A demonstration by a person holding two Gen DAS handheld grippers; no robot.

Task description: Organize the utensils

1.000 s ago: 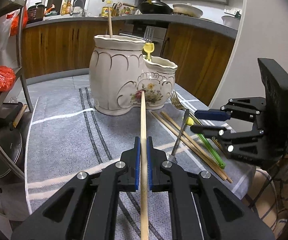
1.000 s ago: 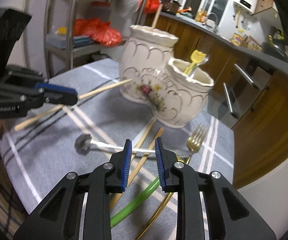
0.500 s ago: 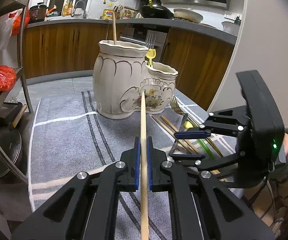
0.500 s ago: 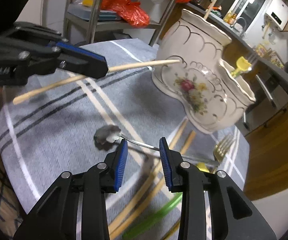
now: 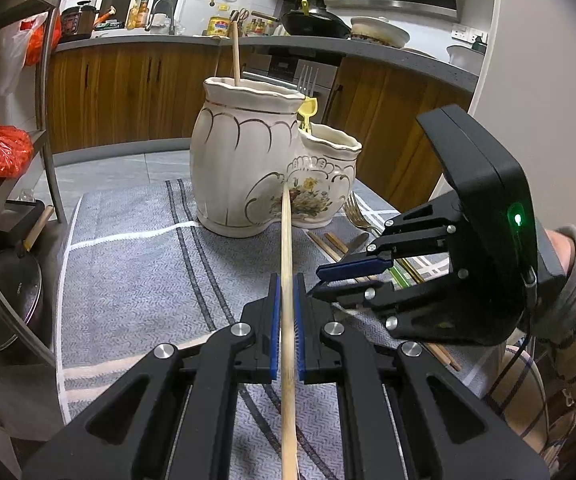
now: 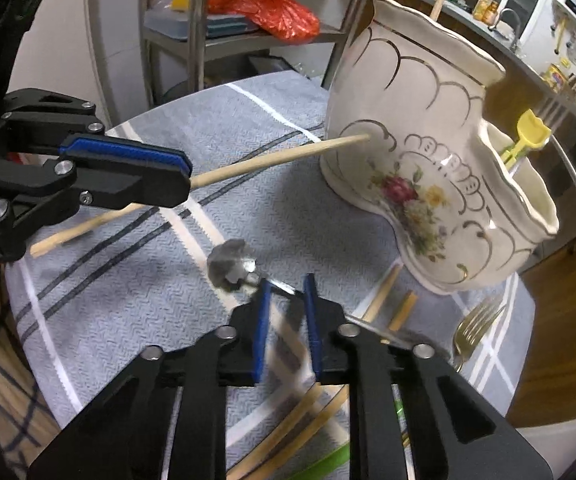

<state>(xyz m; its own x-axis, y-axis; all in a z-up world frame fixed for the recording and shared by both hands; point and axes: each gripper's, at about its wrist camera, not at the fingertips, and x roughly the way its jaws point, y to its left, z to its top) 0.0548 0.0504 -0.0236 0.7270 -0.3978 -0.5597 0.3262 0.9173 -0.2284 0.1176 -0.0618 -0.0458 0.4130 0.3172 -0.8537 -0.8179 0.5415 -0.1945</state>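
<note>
Utensils are partly sorted: few stand in holder [image 5: 256,168], several lie on cloth [image 6: 136,300]. Chopstick [image 5: 286,280] is clamped by left gripper [image 5: 286,300]; right gripper [image 6: 286,300] is closing around spoon [image 6: 234,266] handle.

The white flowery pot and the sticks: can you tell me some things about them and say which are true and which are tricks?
1. The left tongs hold a wooden chopstick. True.
2. The flowery pot lies tipped over on its side. False: it stands upright on the grey cloth.
3. A yellow-handled utensil sticks up out of the pot's smaller part. True.
4. The right tongs carry a green straw high in the air. False: their jaws are closing around the thin metal handle of a spoon that lies on the cloth.
5. A gold fork lies on the cloth beside the pot. True.
</note>
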